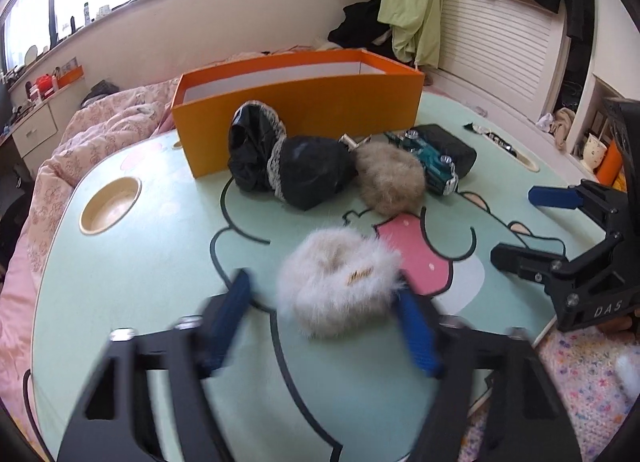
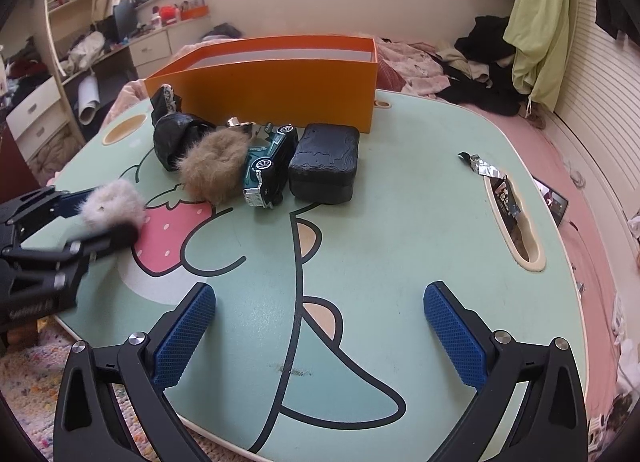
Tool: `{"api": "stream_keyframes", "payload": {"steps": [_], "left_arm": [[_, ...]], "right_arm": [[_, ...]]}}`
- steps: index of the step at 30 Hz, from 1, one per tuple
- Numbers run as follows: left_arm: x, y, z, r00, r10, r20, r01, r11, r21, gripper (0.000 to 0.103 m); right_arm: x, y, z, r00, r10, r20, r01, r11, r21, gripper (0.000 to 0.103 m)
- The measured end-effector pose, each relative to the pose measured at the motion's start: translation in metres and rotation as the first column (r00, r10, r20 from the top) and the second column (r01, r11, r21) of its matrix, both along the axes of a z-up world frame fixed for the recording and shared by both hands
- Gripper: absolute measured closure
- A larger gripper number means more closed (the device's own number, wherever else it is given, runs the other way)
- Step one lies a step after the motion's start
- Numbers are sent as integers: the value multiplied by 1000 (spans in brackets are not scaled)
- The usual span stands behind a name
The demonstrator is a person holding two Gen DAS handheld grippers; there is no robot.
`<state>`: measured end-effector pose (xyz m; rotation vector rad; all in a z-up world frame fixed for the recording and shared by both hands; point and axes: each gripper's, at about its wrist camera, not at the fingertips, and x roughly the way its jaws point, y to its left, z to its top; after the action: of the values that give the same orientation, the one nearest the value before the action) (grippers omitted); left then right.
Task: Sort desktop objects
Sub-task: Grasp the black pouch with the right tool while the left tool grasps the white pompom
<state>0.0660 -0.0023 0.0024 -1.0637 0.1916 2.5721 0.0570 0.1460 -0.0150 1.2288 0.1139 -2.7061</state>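
While my left gripper (image 1: pixel 324 326) sits low over the table, its jaws stand apart w/ the white fluffy scrunchie (image 1: pixel 340 282) between the blue pads; right pad touches the fur, left pad is clear of it. Left-wrist view is motion-blurred at the fingers, so no firm clamp confirmed. Scrunchie: off-white long fur, ring shape, small gold tag on top, resting on the table (image 1: pixel 132 262) near the front edge, by the pink strawberry print.

My right gripper (image 2: pixel 320 334) hovers over the near edge, jaws wide apart, nothing between them.

Other items, grouped just in front of the orange box (image 1: pixel 304 102): black lace-trimmed scrunchie (image 1: pixel 288 162) leaning on the box wall; tan fluffy scrunchie (image 1: pixel 390 182) touching it; green toy car (image 2: pixel 270 162) beside the tan one; black case (image 2: pixel 324 162) next to the car. Box is open-topped, white inside; contents not visible.

Surface: mint-green tabletop w/ cartoon outline print, round cup recess (image 1: pixel 110 204) at one corner, oblong slot (image 2: pixel 514 218) on the right side w/ a dark wrapper in it, foil scrap (image 2: pixel 478 164) nearby.

Room: pink bedding (image 1: pixel 92 134) behind the table, windows along the curved wall, green garment (image 2: pixel 540 22) hanging, dark clothes (image 2: pixel 484 62) piled on the bed, drawers and shelves w/ clutter at left.
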Motion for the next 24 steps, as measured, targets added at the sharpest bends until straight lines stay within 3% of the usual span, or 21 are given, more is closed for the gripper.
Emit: {"api": "stream_keyframes", "payload": {"steps": [1, 3, 7, 9, 12, 15, 22, 24], "left_arm": [[-1, 0, 1, 1000, -3, -3, 3, 1000, 6, 64], [0, 0, 1, 1000, -4, -10, 4, 1000, 16, 65], [4, -3, 0, 1000, 13, -27, -13, 1000, 4, 64], [3, -4, 0, 1000, 12, -23, -12, 1000, 11, 64], [3, -3, 0, 1000, 13, -26, -13, 1000, 11, 64], [3, -3, -1, 1000, 13, -26, -12, 1000, 15, 64], [3, -4, -1, 1000, 13, -28, -12, 1000, 19, 63], [4, -5, -1, 1000, 11, -29, -11, 1000, 24, 63]], "right_arm": [[1, -1, 3, 1000, -1, -1, 1, 1000, -1, 0], [0, 0, 9, 1000, -17, -11, 17, 1000, -7, 2], [-3, 21, 34, 984, -109, -140, 108, 994, -16, 13], [-15, 24, 48, 977, -122, -175, 125, 992, 4, 25], [-39, 14, 55, 986, -94, -141, 97, 995, 13, 40], [-62, -1, 51, 991, -73, -112, 78, 996, 47, 45], [-82, -16, 45, 996, -47, -74, 49, 998, 26, 47], [-84, -22, 38, 999, -26, -27, 27, 999, 38, 47]]}}
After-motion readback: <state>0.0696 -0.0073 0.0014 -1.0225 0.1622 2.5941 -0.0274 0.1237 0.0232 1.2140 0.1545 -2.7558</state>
